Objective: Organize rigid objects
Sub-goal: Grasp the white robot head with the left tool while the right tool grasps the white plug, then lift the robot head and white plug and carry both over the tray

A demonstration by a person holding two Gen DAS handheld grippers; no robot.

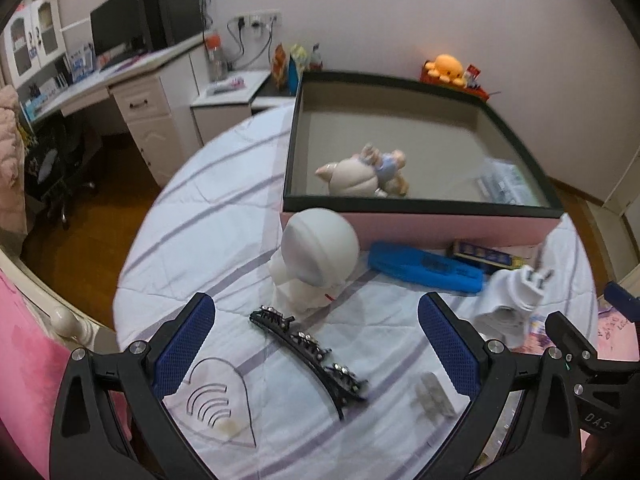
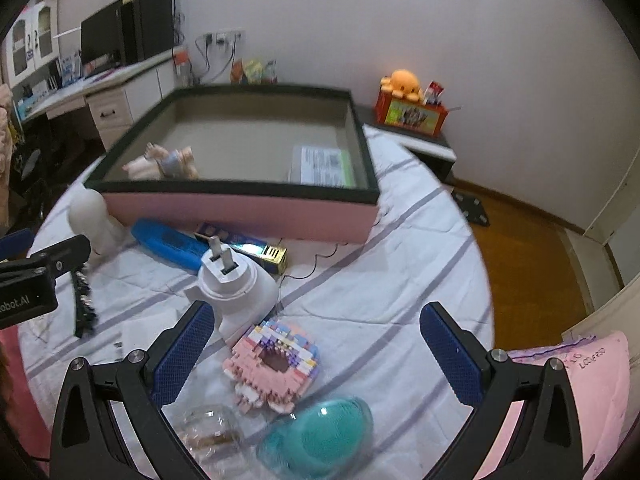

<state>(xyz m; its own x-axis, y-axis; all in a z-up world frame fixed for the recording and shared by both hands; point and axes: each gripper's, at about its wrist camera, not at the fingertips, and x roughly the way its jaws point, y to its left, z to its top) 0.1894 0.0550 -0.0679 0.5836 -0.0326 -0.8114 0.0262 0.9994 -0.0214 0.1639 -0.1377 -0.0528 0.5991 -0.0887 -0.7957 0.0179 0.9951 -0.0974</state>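
- Hair clip (image 1: 308, 350), black and studded, lies on the striped desk (image 1: 200, 216) cover between the spread fingers of the left claw (image 1: 316, 344), which holds nothing.
- Its long axis runs diagonally, far-left to near-right, so I judge the claw needs a turn to close across the narrow side.
- Right claw (image 2: 316, 354) is also spread and empty; the pink brick model (image 2: 276, 368) sits between its fingers.
- The pink box (image 1: 420, 224) stands ahead, beyond the white figurine (image 1: 316, 256).
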